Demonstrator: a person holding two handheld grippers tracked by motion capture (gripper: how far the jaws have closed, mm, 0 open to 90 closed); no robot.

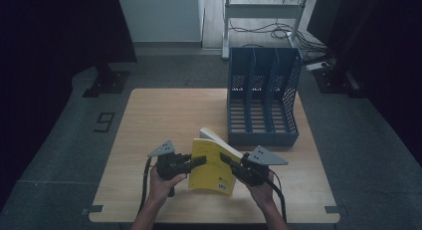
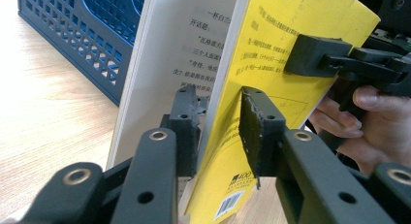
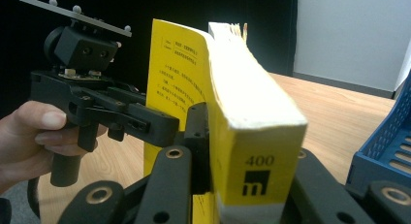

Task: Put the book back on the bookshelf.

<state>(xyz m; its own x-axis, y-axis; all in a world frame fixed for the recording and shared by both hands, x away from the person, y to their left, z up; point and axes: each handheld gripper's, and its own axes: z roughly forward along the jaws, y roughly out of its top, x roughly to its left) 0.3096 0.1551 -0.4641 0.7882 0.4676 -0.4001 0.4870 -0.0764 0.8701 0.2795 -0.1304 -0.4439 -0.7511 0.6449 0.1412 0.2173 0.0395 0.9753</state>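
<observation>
Wooden table [image 1: 159, 115]; blue file rack [image 1: 263, 98] standing on it.

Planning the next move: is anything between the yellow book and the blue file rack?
Nothing visible: bare wooden table lies between the yellow paperback book and the blue plastic file rack, whose slots look empty.

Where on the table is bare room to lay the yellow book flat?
The left half of the table, from its far edge toward the left hand-held gripper, is bare wood. It is crowded at right: the blue file rack stands just behind the yellow book.

A thick yellow paperback book [image 1: 213, 165] stands tilted on the table — its back cover peeled away from the pages.
</observation>
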